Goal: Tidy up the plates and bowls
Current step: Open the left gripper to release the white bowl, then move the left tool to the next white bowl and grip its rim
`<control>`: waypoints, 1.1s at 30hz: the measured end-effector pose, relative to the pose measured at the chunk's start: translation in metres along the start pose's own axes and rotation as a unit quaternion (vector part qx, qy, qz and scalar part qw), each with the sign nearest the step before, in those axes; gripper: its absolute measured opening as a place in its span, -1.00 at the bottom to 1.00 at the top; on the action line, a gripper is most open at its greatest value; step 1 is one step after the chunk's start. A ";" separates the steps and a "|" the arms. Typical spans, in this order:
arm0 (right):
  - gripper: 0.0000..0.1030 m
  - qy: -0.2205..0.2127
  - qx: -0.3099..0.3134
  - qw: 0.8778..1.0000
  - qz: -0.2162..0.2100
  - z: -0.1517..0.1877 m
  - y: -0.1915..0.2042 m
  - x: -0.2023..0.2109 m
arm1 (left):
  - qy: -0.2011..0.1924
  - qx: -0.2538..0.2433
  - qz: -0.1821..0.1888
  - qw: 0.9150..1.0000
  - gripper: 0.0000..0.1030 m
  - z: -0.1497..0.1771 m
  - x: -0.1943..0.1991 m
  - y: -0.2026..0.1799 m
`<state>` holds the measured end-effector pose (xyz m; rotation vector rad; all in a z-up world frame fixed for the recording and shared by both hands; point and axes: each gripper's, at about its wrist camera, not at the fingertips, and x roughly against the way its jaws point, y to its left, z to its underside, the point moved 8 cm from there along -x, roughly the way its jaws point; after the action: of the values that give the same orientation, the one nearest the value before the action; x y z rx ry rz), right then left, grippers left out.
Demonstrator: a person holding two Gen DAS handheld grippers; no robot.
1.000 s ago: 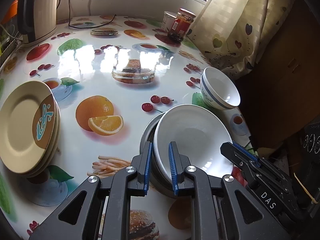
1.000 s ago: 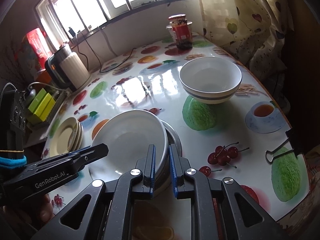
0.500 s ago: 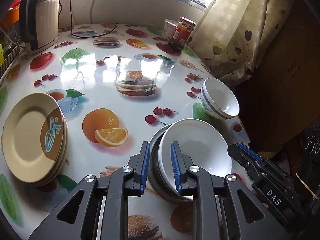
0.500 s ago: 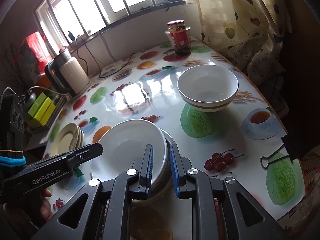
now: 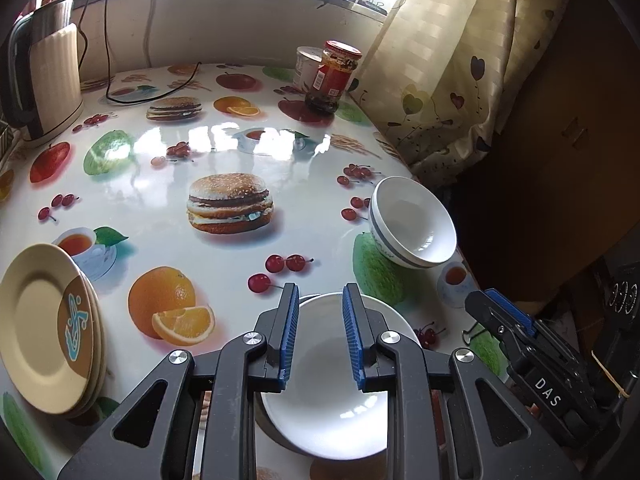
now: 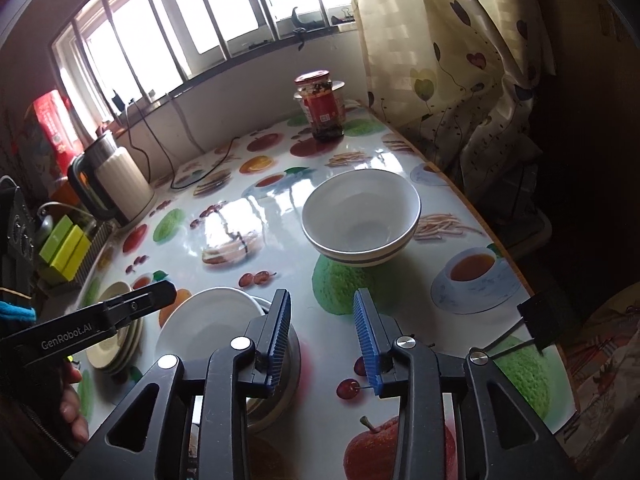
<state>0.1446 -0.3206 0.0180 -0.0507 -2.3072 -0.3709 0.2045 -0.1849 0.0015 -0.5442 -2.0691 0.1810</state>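
A white dish [image 5: 324, 396] sits nested in a metal bowl [image 6: 280, 384] at the table's front; the dish also shows in the right wrist view [image 6: 204, 328]. My left gripper [image 5: 318, 300] is open and empty, hovering above the dish. My right gripper [image 6: 322, 304] is open and empty, just right of the stack. A white bowl with a grey stripe [image 5: 412, 224] stands apart at the right, also in the right wrist view [image 6: 360, 216]. A stack of beige plates [image 5: 44, 328] lies at the left.
A fruit-print tablecloth [image 5: 224, 152] covers the table. A kettle [image 5: 40, 72] stands far left, a red-labelled jar [image 5: 334, 76] and a white cup [image 5: 306, 66] at the back. A curtain [image 5: 448, 80] hangs right. A binder clip [image 6: 536, 324] grips the table's right edge.
Both grippers opened, let go of the white dish's rim and pulled back and up. The dish now rests in the metal bowl.
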 end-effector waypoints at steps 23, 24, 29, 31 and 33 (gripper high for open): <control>-0.35 0.006 -0.016 0.999 0.047 -0.054 -0.075 -0.045 | 0.025 -0.052 -0.044 0.997 -0.55 -0.063 -0.068 -0.051; -0.35 0.008 -0.015 0.999 0.046 -0.055 -0.076 -0.048 | 0.026 -0.050 -0.045 0.997 -0.55 -0.063 -0.071 -0.051; -0.35 0.019 -0.012 0.999 0.046 -0.058 -0.081 -0.064 | 0.042 -0.058 -0.060 0.996 -0.54 -0.062 -0.088 -0.053; -0.35 0.022 -0.012 0.999 0.046 -0.059 -0.083 -0.068 | 0.042 -0.061 -0.067 0.995 -0.55 -0.063 -0.091 -0.053; -0.35 0.024 -0.013 0.999 0.044 -0.060 -0.085 -0.073 | 0.050 -0.064 -0.071 0.994 -0.55 -0.063 -0.097 -0.054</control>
<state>0.2248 -0.4129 -0.0161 -0.1542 -2.2435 -0.3536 0.2845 -0.2816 -0.0222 -0.4701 -2.0225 -0.0614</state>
